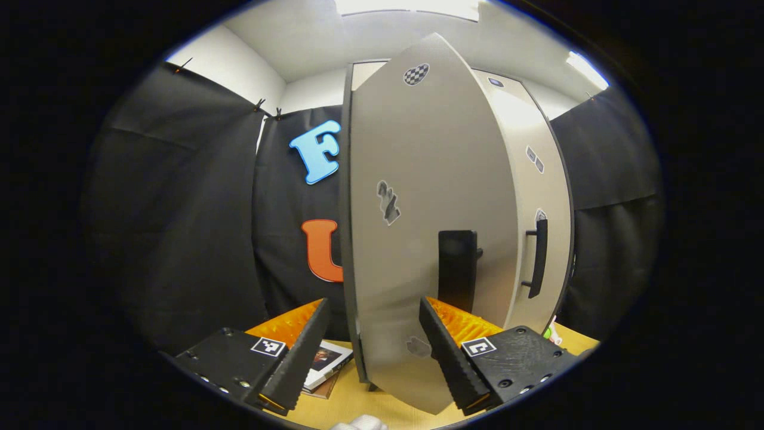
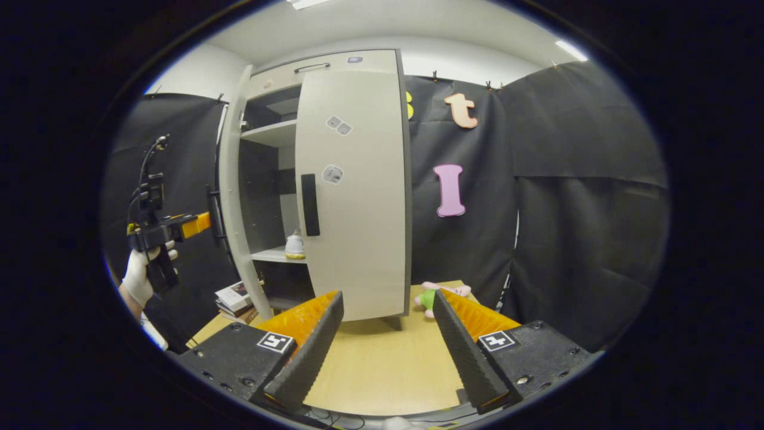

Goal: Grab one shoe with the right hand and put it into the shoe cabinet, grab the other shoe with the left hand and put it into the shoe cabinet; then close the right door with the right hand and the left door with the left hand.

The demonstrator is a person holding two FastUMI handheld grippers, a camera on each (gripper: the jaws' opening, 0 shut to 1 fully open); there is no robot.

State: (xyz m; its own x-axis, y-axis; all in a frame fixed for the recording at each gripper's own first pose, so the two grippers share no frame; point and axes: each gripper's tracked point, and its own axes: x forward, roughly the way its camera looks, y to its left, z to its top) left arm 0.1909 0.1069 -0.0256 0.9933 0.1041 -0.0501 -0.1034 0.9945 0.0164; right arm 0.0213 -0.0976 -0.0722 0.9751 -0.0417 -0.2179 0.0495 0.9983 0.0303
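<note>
The shoe cabinet (image 2: 352, 197) stands on the wooden table. Its right door (image 2: 358, 239) is shut, and the left door (image 2: 230, 191) stands swung outward. One white shoe (image 2: 295, 246) sits on a shelf inside; the shut door hides the rest of that shelf. My left gripper (image 1: 373, 304) is open right in front of the left door's outer face (image 1: 418, 179), below its black handle (image 1: 456, 266). In the right gripper view a gloved hand holds that left gripper (image 2: 164, 230) beside the open door. My right gripper (image 2: 388, 334) hangs open and empty over the table, back from the cabinet.
A stack of books (image 2: 236, 298) lies on the table (image 2: 382, 370) by the cabinet's left foot, also seen in the left gripper view as books (image 1: 325, 361). A pink and green plush toy (image 2: 439, 295) lies right of the cabinet. Black cloth walls close the booth.
</note>
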